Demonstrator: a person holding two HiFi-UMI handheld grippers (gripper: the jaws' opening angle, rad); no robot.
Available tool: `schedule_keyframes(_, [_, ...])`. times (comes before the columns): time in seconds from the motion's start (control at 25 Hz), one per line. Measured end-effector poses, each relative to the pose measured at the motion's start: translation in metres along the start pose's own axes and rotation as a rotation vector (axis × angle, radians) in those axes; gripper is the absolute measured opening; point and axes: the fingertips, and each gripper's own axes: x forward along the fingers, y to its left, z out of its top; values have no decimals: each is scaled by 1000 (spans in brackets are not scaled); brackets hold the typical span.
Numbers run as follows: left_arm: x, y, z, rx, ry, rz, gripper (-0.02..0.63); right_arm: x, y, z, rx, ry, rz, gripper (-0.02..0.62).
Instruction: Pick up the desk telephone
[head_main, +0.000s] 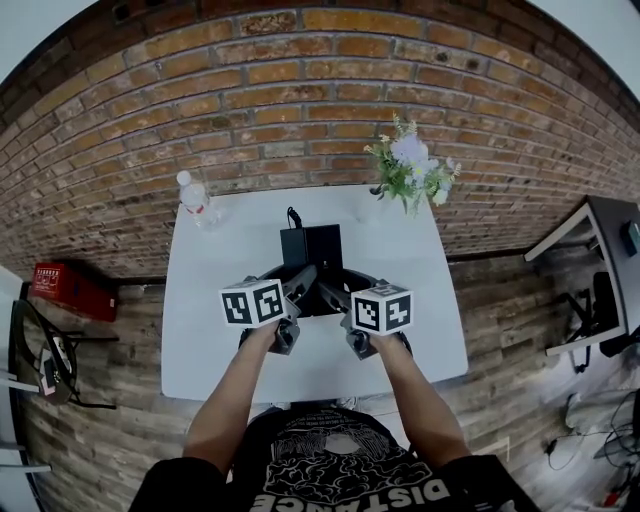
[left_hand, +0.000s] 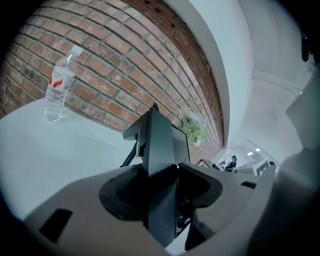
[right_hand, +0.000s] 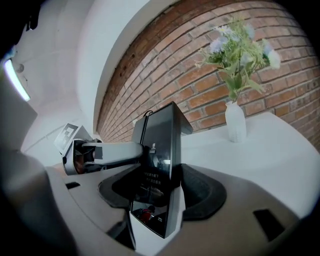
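Left gripper (left_hand: 162, 172): my jaws are pinched on the black, slab-shaped desk telephone (head_main: 311, 248). Its dark edge fills the gap between them.
Right gripper (right_hand: 159, 182): my jaws are likewise clamped on the telephone, on the opposite side. Its glossy face with pale print shows at the left jaw.
Telephone position: held between my two grippers, over the middle of the white rectangular table (head_main: 200, 330). I cannot tell whether its base is clear of the tabletop.
Telephone axis: in the head view its long axis runs straight away from me, with the far end pointing at the red-brown brick wall (head_main: 300, 90).
Cord: a black coiled cord (left_hand: 129, 156) leaves the telephone's far left side.
Left of telephone: a clear plastic water bottle (head_main: 195, 200) with a white cap and red label, upright by the wall, well apart.
Right of telephone: a white vase of pale flowers (right_hand: 235, 122), upright at the far corner.
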Motion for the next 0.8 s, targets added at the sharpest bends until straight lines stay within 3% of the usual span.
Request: schedule_keyframes(0.8, [-51,-84,122,214,-239,-101,215,-46,65,128,-220,-241,2,249])
